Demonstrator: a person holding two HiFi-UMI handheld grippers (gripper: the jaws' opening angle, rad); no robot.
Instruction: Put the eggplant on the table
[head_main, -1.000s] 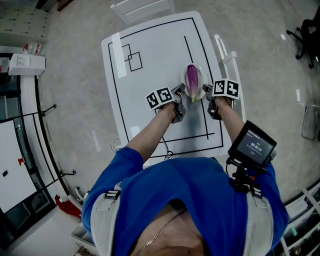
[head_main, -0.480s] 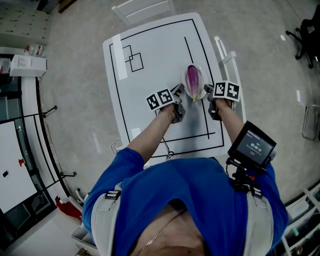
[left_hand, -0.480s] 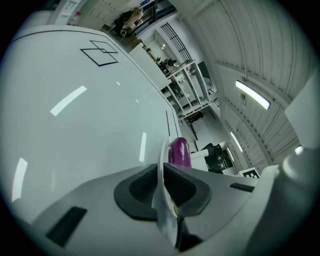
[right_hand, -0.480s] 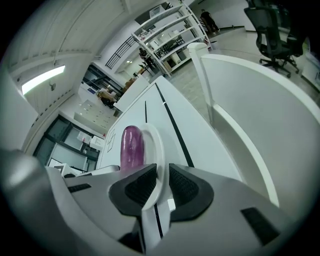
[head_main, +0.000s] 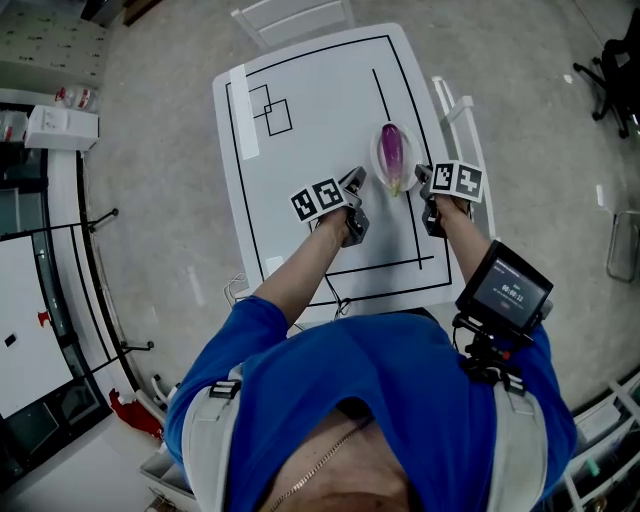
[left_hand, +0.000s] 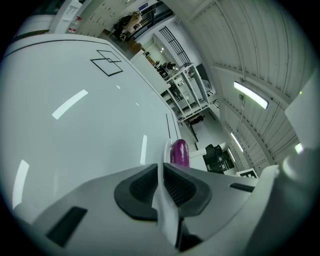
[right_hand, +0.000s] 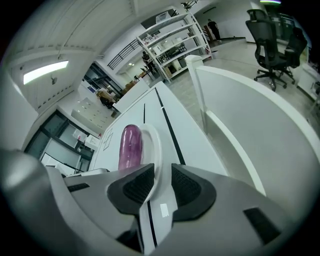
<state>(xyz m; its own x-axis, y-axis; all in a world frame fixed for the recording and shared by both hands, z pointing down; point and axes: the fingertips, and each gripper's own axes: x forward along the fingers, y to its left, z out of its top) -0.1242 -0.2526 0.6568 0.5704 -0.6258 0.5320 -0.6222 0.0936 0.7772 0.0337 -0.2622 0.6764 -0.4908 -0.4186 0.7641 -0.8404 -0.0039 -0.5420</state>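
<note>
A purple eggplant (head_main: 392, 153) lies on a small white plate (head_main: 376, 160) at the right side of the white table (head_main: 300, 110). My left gripper (head_main: 357, 181) is at the plate's left edge and my right gripper (head_main: 421, 176) is at its right edge. In the left gripper view the left gripper (left_hand: 162, 182) is shut on the plate's thin rim (left_hand: 165, 150), with the eggplant (left_hand: 179, 151) just beyond. In the right gripper view the right gripper (right_hand: 156, 182) holds the rim (right_hand: 152, 145) beside the eggplant (right_hand: 130, 144). I cannot tell whether the plate is clear of the table.
Black lines and a small double square (head_main: 270, 110) are marked on the table. A white chair (head_main: 455, 105) stands tight against the table's right side, and another (head_main: 290, 15) is at its far end. A black office chair (head_main: 612, 70) is farther right.
The whole view has shifted slightly. Both grippers keep their hold on the plate, and the eggplant stays on it.
</note>
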